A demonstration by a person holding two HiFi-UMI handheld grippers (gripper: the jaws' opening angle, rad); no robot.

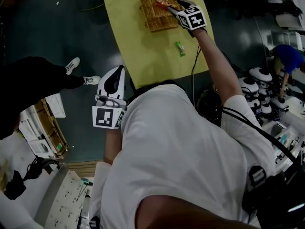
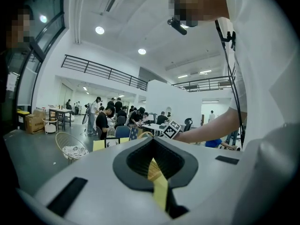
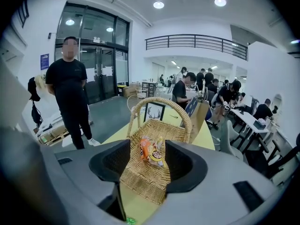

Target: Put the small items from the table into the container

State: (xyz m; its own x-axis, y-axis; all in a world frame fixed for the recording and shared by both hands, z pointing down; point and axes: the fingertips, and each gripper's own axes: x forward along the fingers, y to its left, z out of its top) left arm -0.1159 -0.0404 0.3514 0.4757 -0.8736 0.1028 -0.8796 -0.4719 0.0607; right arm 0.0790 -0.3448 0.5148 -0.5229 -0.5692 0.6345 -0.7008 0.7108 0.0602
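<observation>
Hovering just off the near edge of the yellow table (image 1: 143,51), the left gripper (image 1: 118,73) points out almost flat. Its jaws are pressed together, with only a thin slit between them and nothing in it. Farther along the table stands a woven basket (image 1: 155,20) with a round handle. A small orange snack packet (image 3: 150,149) lies inside it on the woven bottom. The right gripper (image 1: 172,7) tilts down over the basket. Its jaws stand wide apart, and the packet shows in the gap between them, but the pads do not touch it. A small green wrapped thing (image 1: 179,48) lies on the table near the basket, apart from it.
</observation>
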